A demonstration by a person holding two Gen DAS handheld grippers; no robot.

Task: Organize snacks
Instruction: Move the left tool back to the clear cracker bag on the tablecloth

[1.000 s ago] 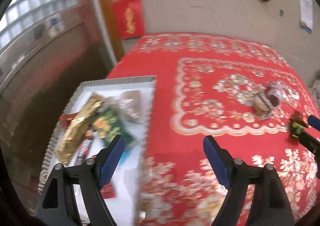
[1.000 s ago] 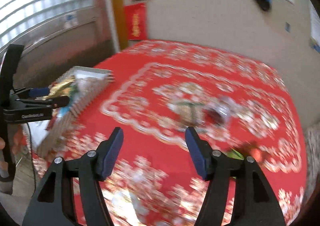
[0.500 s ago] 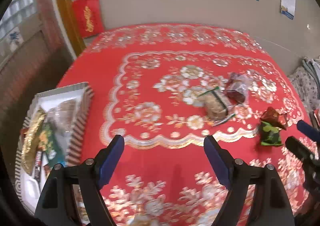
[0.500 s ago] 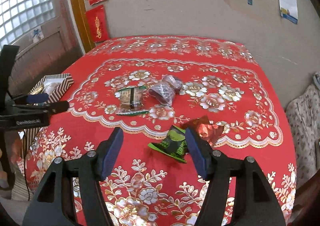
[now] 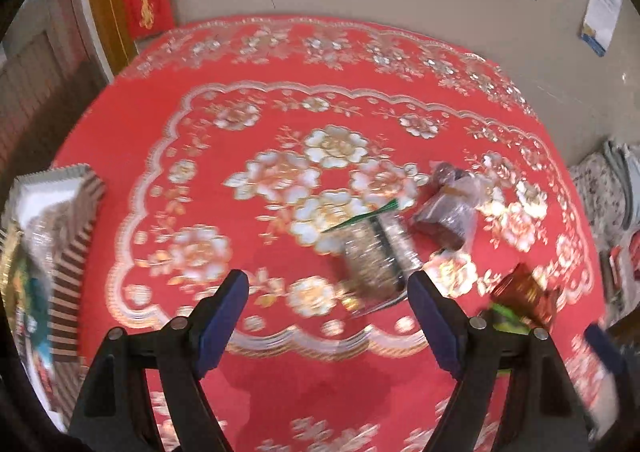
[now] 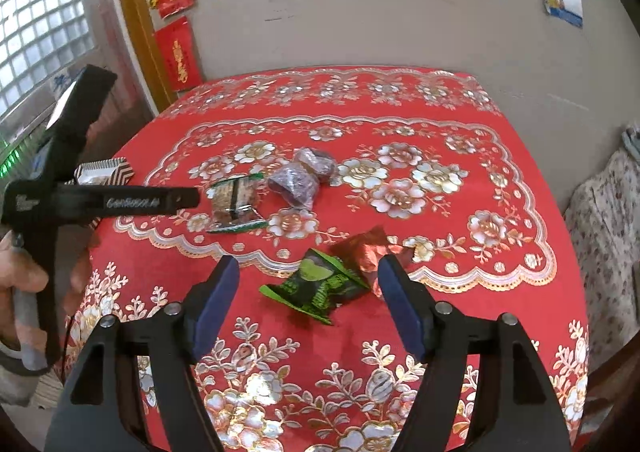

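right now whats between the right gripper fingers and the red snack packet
In the right wrist view, the green snack packet lies between the open right gripper and the red snack packet.

A red floral-clothed counter [image 6: 500, 172] carries 4 snack packets [image 6: 316, 286] and a striped tray [image 5: 76, 236] at its left edge.

Little is legible — the left gripper [image 6: 188, 198], seen from the right wrist camera, carries white lettering along its arm, too blurred to spell out. The red wall hanging [image 6: 179, 54] bears gold characters; the snack wrappers' print is unreadable.
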